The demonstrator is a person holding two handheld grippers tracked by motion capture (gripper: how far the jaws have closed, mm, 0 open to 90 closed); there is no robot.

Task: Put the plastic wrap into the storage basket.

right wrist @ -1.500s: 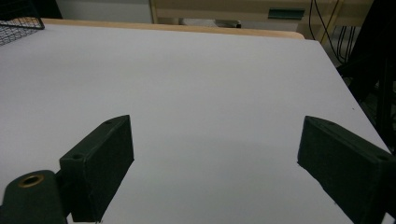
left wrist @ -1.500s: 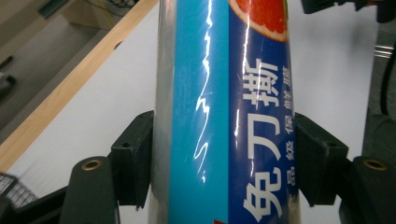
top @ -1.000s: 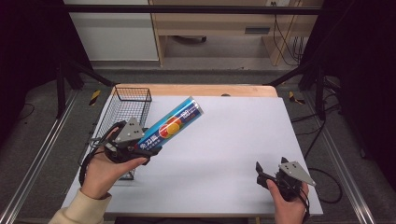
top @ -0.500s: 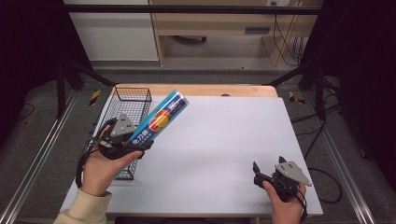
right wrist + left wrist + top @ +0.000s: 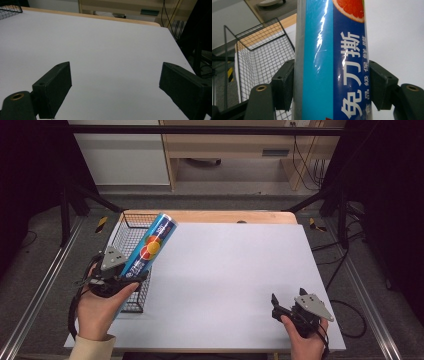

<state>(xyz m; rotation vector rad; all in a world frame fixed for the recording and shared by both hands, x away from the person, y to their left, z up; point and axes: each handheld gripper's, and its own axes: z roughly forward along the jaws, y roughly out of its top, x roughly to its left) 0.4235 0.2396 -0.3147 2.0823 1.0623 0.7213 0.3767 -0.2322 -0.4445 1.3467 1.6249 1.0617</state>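
Observation:
A long blue tube of cling film [image 5: 150, 248] with an orange fruit picture and white Chinese lettering is held tilted over the black wire basket [image 5: 131, 234] at the table's left edge. My left gripper [image 5: 120, 279] is shut on the tube's lower end; in the left gripper view both pads press its sides [image 5: 329, 72]. My right gripper [image 5: 278, 306] rests near the table's front right corner. Its jaws stand wide open over the bare white tabletop [image 5: 110, 45] with nothing between them.
The wire basket [image 5: 259, 57] sits on the left of the white table [image 5: 230, 270]. A wooden strip runs along the table's far edge [image 5: 220, 216]. Dark frame legs and cables stand on the floor at both sides.
My left gripper has carried the tube leftward, from over the table to over the wire basket. The right gripper has stayed in place.

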